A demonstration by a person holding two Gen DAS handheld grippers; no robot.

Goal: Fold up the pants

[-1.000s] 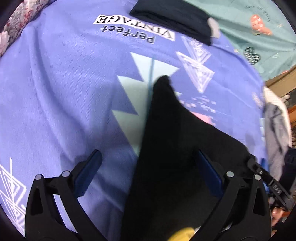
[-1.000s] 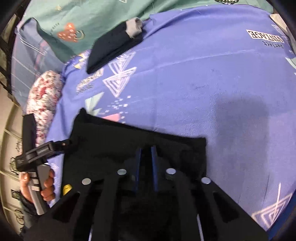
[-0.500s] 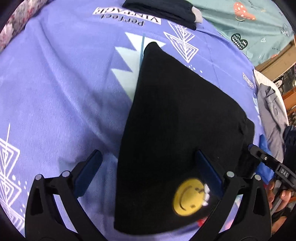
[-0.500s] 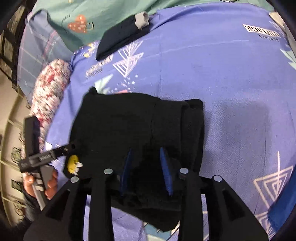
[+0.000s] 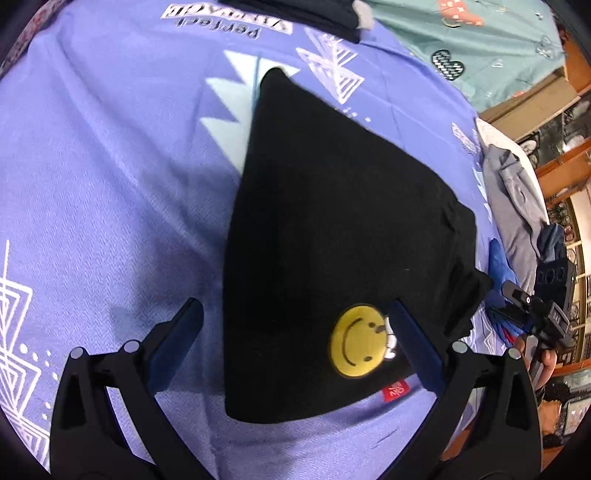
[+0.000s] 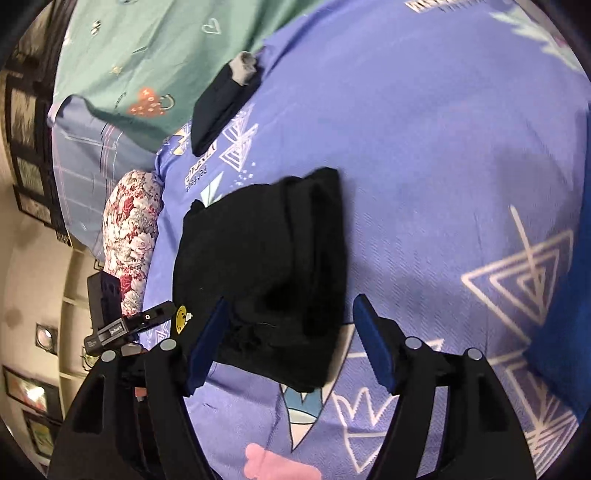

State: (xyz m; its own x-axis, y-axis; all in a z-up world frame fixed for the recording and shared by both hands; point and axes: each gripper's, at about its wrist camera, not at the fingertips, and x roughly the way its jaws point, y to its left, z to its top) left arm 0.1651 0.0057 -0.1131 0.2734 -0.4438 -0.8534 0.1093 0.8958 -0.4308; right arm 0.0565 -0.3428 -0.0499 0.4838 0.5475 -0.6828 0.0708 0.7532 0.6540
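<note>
The black pants (image 5: 332, 229) lie folded into a flat wedge on the purple bedsheet (image 5: 110, 166), with a yellow smiley patch (image 5: 356, 341) and a red tag near the close edge. My left gripper (image 5: 295, 325) is open and empty, hovering above that edge. In the right wrist view the pants (image 6: 266, 266) show thick folded layers on their right side. My right gripper (image 6: 290, 319) is open and empty just above their near end. The left gripper also shows in the right wrist view (image 6: 129, 326).
Another folded dark garment (image 5: 314, 14) lies at the far side of the bed, also in the right wrist view (image 6: 221, 103). A green blanket (image 6: 155, 55), a floral pillow (image 6: 129, 229) and grey clothes (image 5: 517, 192) lie around the sheet. A blue item (image 6: 561, 277) sits at right.
My right gripper has opened and let go of the pants, then pulled back. The pants have settled flat, smiley patch showing. My left gripper has stayed open and drawn back.
</note>
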